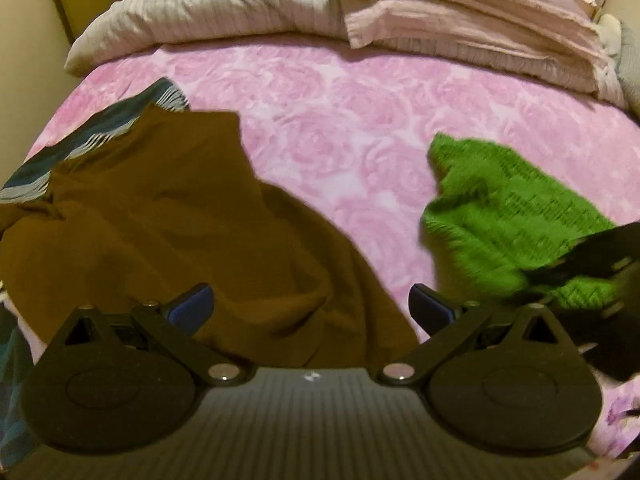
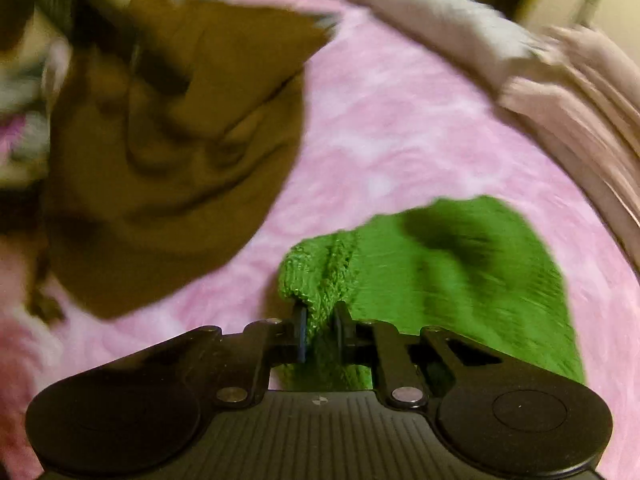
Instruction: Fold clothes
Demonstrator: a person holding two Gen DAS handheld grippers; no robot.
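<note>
Right tongs (image 2: pixel 320 320) pinching green knit (image 2: pixel 460 264) by thin edge, may slip; left tongs (image 1: pixel 311 308) wide, empty, over brown garment (image 1: pixel 168 216).

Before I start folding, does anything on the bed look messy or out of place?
The brown garment lies rumpled in a heap on the pink bedspread, partly covering a teal striped cloth. The green knit is bunched where the right gripper pinches its edge.

Dim, warm yellowish indoor light; fisheye bending at the edges; heavy motion blur, worst in the right wrist view.
</note>
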